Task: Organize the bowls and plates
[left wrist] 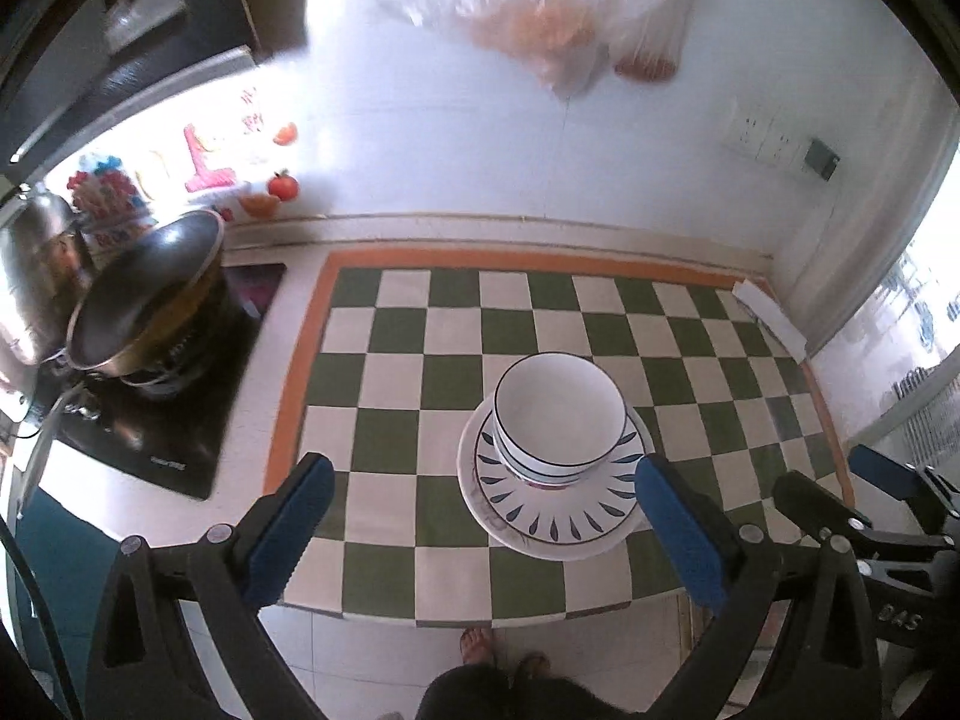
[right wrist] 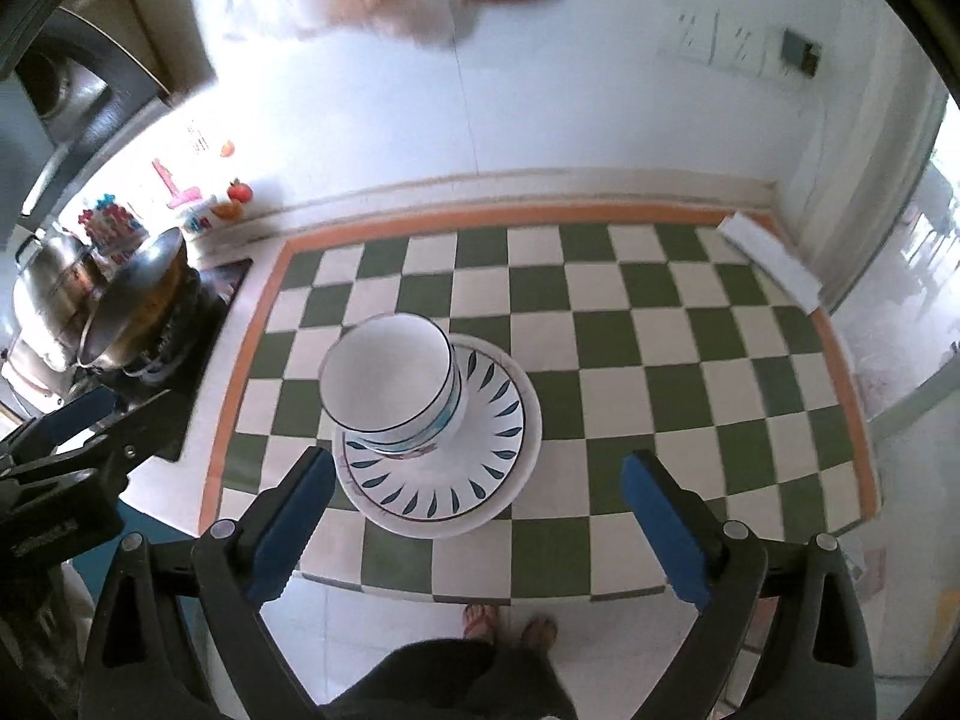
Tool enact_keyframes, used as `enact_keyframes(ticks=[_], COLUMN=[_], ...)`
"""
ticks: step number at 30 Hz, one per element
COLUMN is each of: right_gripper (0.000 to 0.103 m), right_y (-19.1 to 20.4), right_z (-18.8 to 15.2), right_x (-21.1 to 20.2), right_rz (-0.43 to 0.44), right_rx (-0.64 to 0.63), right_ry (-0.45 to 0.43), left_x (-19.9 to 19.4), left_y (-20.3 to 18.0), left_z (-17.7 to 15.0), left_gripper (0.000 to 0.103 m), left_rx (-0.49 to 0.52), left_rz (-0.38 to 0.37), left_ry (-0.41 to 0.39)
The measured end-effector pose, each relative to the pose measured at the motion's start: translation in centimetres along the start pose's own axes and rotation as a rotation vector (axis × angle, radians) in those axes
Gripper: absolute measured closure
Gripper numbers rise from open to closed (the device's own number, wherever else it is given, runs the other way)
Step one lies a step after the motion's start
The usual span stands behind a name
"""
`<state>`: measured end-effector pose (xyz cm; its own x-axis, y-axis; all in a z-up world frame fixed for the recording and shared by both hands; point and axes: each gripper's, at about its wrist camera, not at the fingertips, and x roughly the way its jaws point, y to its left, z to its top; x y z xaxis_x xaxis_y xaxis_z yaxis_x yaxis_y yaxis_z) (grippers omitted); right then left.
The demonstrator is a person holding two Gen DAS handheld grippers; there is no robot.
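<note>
A stack of white bowls [left wrist: 558,414] with dark rims stands on stacked plates [left wrist: 558,519] with a blue leaf pattern, on the green and white checkered mat [left wrist: 408,372]. The same bowls [right wrist: 390,384] and plates [right wrist: 474,480] show in the right wrist view. My left gripper [left wrist: 483,480] is open and empty, above the mat's near edge, left of the stack. My right gripper [right wrist: 477,480] is open and empty, held above the near side of the stack. The right gripper also shows at the right edge of the left wrist view [left wrist: 870,492].
A wok [left wrist: 144,294] sits on a black stove [left wrist: 162,420] to the left, with a steel pot [left wrist: 30,276] behind it. Plastic bags [left wrist: 540,6] hang on the white wall. A white box [left wrist: 774,312] lies at the mat's far right corner. The counter edge and floor are below.
</note>
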<state>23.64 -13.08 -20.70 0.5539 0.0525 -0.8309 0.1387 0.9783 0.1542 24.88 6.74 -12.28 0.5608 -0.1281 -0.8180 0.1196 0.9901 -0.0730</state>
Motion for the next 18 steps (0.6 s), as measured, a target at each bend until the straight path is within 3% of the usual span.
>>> enact_keyframes(ticks=[11,18], right_gripper=[0.004,0.004], right_y=[-0.4,-0.7], right_z=[-4.9,-8.1], right_x=[-11.9,-16.7], right_rz=[0.023,0.028], right_rx=[-0.062,-0.088], right_ry=[-0.14,-0.17], left_x=[-9.0,-13.0], left_y=[-2.2,-2.2], left_z=[-4.7,-7.5], left_gripper=[0.0,0.0], left_rx=[-0.016,-0.041], left_rz=[0.092,0.093], left_ry=[-0.101,-0.117])
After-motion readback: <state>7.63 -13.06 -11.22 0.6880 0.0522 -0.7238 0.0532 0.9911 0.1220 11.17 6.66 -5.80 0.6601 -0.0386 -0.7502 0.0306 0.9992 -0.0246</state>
